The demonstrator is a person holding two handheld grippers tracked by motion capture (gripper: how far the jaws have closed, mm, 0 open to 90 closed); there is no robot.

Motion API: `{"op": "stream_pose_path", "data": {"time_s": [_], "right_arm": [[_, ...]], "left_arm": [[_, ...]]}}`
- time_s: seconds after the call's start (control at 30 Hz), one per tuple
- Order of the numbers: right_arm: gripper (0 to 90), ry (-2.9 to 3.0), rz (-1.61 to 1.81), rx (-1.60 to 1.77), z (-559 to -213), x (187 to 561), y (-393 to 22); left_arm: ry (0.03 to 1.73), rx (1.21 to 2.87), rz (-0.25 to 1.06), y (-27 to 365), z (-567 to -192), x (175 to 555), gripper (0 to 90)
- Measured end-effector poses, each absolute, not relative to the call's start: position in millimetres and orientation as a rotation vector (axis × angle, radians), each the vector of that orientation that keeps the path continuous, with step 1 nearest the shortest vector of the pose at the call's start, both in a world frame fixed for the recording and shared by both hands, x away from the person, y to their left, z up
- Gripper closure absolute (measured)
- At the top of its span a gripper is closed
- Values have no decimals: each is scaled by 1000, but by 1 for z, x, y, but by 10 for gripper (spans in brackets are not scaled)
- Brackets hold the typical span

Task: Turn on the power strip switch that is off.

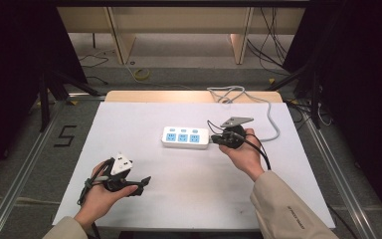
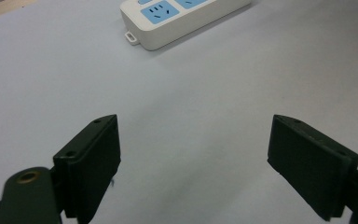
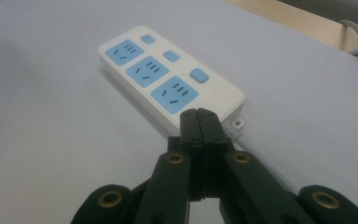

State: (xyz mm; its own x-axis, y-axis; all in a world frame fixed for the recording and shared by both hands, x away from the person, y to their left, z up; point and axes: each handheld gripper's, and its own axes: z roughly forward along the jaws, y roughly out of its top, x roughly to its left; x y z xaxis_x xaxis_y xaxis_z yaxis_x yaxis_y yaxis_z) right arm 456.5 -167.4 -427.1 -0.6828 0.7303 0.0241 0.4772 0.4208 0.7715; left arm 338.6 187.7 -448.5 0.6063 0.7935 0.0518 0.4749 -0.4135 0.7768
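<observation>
A white power strip [image 1: 185, 137] with three blue sockets lies in the middle of the white table [image 1: 189, 199]; it also shows in the left gripper view [image 2: 186, 21] and the right gripper view [image 3: 168, 81]. Its grey cord [image 1: 277, 128] leaves the right end and loops to the table's back edge. My right gripper [image 1: 215, 141] is shut, its tip [image 3: 200, 122] just above the strip's cord end, with nothing visible between the jaws. Near the front left, my left gripper [image 1: 143, 185] stands open over bare table [image 2: 193, 154], pointing toward the strip.
A wooden strip [image 1: 189, 96] borders the table's back edge. Metal frame rails [image 1: 25, 169] run along both sides. On the floor are a black "5" mark [image 1: 65, 136] at the left and loose cables [image 1: 142, 74] beyond the table.
</observation>
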Motion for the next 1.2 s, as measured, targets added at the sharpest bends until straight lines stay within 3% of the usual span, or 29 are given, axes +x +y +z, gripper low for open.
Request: {"op": "stream_pose_path", "data": {"time_s": [1.2], "right_arm": [[900,2389,1067,1058,-433,484,-145]], "left_arm": [[1004,2072,537,188,-448,339,167]]}}
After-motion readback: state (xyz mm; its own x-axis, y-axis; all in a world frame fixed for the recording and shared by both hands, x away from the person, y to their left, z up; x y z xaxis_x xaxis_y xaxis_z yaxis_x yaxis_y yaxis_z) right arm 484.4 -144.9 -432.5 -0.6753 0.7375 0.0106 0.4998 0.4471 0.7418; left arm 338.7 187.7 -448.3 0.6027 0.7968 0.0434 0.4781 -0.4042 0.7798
